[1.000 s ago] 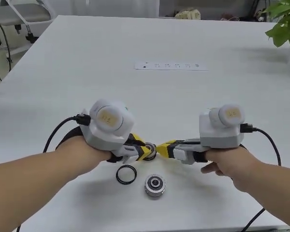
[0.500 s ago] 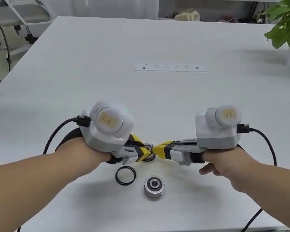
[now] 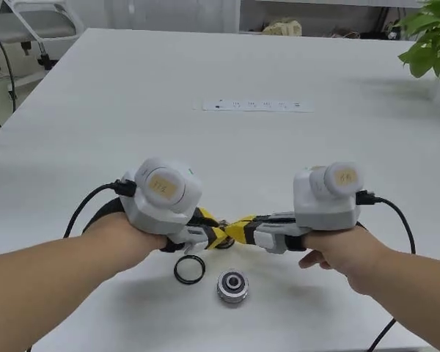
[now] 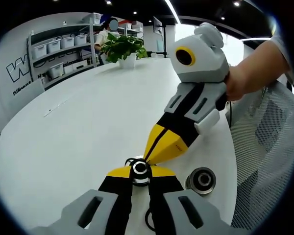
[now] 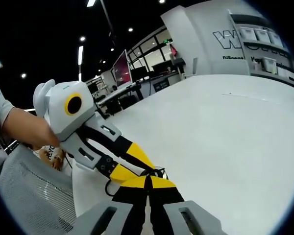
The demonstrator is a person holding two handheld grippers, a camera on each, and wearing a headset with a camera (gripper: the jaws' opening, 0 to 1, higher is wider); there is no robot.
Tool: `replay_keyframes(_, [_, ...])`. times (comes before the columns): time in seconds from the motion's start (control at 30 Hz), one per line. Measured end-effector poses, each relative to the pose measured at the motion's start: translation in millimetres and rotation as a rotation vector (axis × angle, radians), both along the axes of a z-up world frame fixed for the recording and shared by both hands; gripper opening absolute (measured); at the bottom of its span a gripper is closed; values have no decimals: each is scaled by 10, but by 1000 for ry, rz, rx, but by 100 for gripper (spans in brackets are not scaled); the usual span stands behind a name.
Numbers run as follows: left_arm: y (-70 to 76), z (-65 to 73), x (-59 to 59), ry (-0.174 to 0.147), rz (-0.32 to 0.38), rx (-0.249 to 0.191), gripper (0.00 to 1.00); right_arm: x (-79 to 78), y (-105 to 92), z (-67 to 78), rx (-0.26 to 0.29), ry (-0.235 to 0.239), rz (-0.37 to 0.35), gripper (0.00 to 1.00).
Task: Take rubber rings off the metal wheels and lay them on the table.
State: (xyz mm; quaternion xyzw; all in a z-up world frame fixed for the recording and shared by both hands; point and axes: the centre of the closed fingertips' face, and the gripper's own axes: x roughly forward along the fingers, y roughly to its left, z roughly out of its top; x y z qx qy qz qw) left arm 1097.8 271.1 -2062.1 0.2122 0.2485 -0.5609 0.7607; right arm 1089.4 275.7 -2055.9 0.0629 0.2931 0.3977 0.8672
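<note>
My left gripper (image 4: 139, 172) is shut on a small metal wheel (image 4: 139, 169) held just above the white table (image 3: 205, 147). A black rubber ring (image 4: 129, 161) still sits around that wheel. My right gripper (image 5: 148, 178) meets it tip to tip from the other side, its jaws shut on the ring's edge (image 5: 159, 172). In the head view the left gripper (image 3: 217, 239) and right gripper (image 3: 232, 229) touch near the table's front. A loose rubber ring (image 3: 189, 269) lies flat below them, with a bare second metal wheel (image 3: 233, 287) beside it.
A white power strip (image 3: 257, 105) lies mid-table, and a potted plant (image 3: 429, 40) stands at the far right corner. Black cables (image 3: 88, 209) trail from both grippers. The table's front edge runs just behind the loose wheel, with a mesh chair (image 4: 264, 147) beyond it.
</note>
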Motion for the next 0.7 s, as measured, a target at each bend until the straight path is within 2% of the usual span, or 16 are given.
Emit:
replay_keyframes(0.33, [-1,4,5,0,10,-3,7,2,-32,10,-6,-12,-14,0])
replay_keyframes(0.4, [-3,7,6,-16,0,2,7,10,-50,7,-6,-11,-25,0])
replay_keyframes(0.53, [2,11,-1,-19,-7,5,7,9,-70,14,-9,-15,-32,0])
replay_keyframes(0.7, [17,37,-19,-8,-13,5,10,1,-72,27,-7,-17,-32,0])
